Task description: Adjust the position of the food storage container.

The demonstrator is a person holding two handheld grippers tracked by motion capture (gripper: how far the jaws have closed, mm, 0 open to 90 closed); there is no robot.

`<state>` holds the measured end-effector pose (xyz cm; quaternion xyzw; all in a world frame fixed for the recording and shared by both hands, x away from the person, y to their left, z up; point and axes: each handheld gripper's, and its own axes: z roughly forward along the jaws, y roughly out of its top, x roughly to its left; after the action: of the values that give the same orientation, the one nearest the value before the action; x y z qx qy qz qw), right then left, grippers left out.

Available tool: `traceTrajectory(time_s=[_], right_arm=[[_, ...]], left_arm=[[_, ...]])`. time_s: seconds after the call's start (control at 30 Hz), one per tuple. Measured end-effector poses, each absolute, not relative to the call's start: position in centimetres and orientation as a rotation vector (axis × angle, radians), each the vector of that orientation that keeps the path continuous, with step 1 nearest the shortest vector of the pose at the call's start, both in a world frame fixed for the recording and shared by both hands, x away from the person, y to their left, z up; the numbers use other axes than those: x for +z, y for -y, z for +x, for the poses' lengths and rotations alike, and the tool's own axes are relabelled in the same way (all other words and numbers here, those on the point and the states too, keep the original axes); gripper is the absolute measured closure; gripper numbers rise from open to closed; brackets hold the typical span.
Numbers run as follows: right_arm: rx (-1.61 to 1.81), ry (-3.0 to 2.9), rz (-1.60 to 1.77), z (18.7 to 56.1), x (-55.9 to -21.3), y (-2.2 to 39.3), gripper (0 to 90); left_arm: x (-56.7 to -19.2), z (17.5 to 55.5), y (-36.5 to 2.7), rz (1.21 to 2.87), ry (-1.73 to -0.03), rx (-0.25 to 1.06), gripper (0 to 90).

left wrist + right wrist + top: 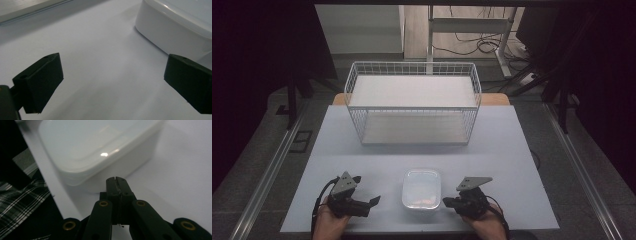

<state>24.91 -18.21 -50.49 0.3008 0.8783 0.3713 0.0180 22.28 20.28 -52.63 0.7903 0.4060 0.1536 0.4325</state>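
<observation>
White and translucent, the lidded plastic box lies on the pale bench between both hands; the left tongs rest low with jaws spread wide and empty, aimed toward the box; the right tongs are pressed together, holding nothing, tips just beside the box wall.

We see a translucent white lidded container on a pale grey worktop, a white wire basket behind it, black jaws on each hand-held gripper, and a black-and-white plaid sleeve.
</observation>
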Motion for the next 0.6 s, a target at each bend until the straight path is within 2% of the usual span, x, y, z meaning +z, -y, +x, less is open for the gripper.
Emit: traceTrajectory(time_s=[0.2,0.37,0.47,0.5,0.57,0.6], right_arm=[[1.179,-2.774,0.883,24.2,-50.8,15.9,89.3],[1.149,-2.841,0.750,24.2,-51.5,11.7,89.3],[1.136,-2.831,0.750,24.4,-51.3,11.8,89.3],[1.120,-2.787,0.805,25.2,-51.0,13.1,89.3],[1.101,-2.732,0.878,26.2,-50.8,14.4,89.3],[1.101,-2.732,0.878,26.2,-50.8,14.4,89.3]], left_arm=[[-52.5,22.3,-21.1,1.945,-1.056,0.392,2.1],[-52.3,21.9,-21.6,1.959,-1.098,0.382,2.1],[-52.0,21.3,-21.9,1.932,-1.102,0.336,3.5],[-51.9,21.0,-21.8,1.926,-1.097,0.310,17.6],[-51.8,20.2,-21.2,1.956,-1.062,0.274,35.5],[-51.8,19.9,-20.7,1.980,-1.044,0.250,35.5]])
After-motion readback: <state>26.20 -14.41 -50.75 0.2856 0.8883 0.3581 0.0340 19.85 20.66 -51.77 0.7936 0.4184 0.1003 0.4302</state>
